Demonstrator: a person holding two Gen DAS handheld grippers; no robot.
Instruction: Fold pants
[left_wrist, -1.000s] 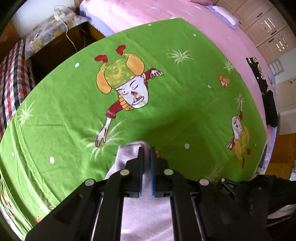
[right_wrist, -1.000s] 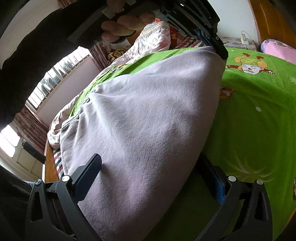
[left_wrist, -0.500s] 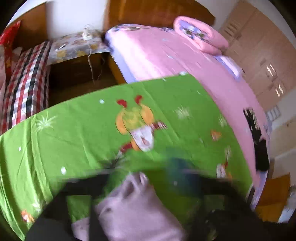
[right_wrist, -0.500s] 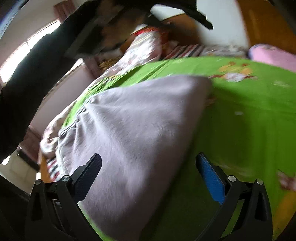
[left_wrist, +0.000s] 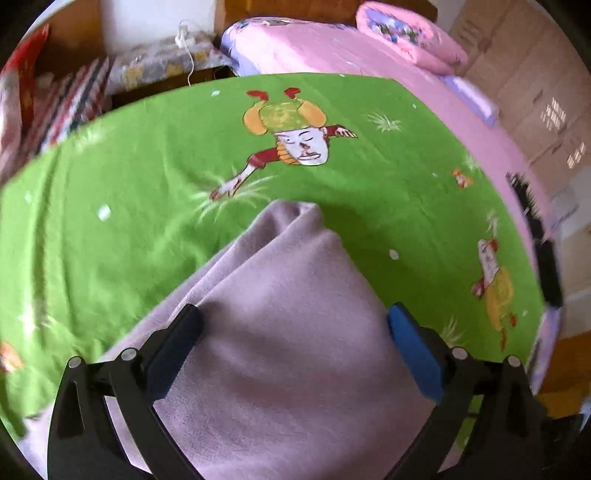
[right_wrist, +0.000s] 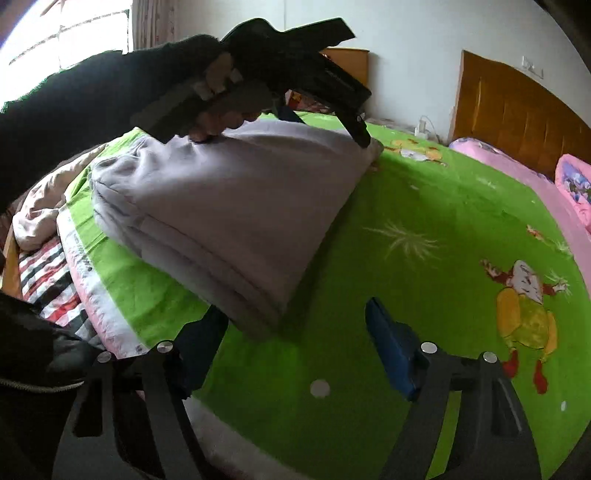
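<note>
The pale lilac pants (right_wrist: 236, 206) lie folded in a thick stack on the green cartoon-print sheet (right_wrist: 424, 221). In the left wrist view the pants (left_wrist: 288, 332) fill the lower middle, with a bunched corner pointing away. My left gripper (left_wrist: 291, 325) is open, its jaws wide apart just above the fabric, holding nothing. It also shows in the right wrist view (right_wrist: 332, 122), above the far end of the stack. My right gripper (right_wrist: 295, 332) is open and empty, just off the stack's near corner.
A pink bed (left_wrist: 369, 48) with a rolled pink quilt (left_wrist: 406, 40) lies beyond the green sheet. Dark clothes (left_wrist: 535, 221) lie on its right side. A nightstand (left_wrist: 166, 66) and striped bedding (right_wrist: 48, 273) are at the left. A wooden headboard (right_wrist: 517, 122) stands behind.
My left gripper was shut on the pants' corner; it has opened and let go. My right gripper has drawn back off the pants, which now lie flat as a folded stack.
</note>
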